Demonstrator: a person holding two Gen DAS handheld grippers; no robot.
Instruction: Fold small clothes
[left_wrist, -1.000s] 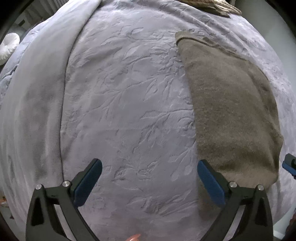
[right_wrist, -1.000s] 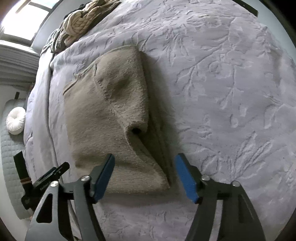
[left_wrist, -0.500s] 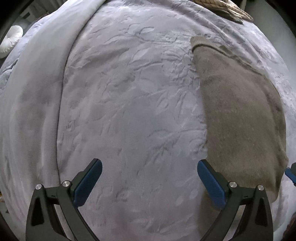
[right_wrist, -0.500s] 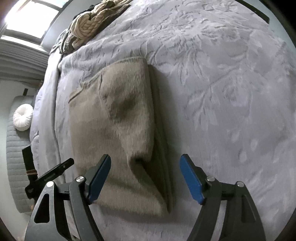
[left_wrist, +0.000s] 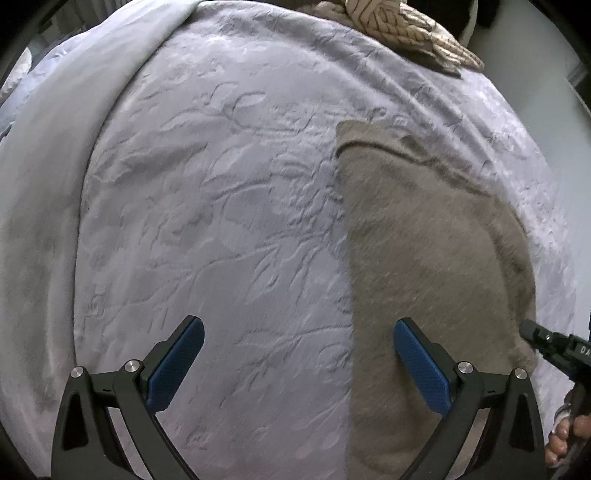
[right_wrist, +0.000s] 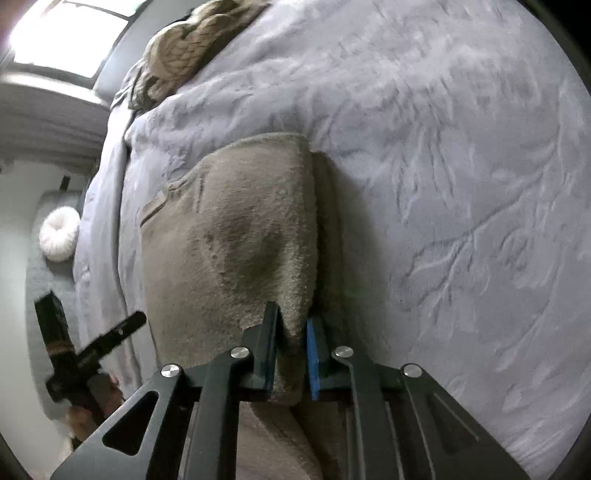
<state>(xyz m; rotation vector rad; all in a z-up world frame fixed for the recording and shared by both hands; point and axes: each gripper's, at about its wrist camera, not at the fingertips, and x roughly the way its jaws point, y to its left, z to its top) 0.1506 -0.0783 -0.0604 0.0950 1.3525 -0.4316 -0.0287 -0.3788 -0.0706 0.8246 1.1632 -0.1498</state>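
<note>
Taupe fleece garment folded | right hand-held gripper pinching its edge | left hand-held gripper agape

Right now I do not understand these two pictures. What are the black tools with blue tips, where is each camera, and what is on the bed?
They are hand-held grippers; a person holds one in each hand. Each has a camera looking along its two fingers, so each picture is one gripper's own view. The left gripper is open above the grey bedspread, holding nothing. The right gripper has shut on the near edge of the brown fleece garment, already partly folded. A cream knitted item lies at the far edge.
</note>
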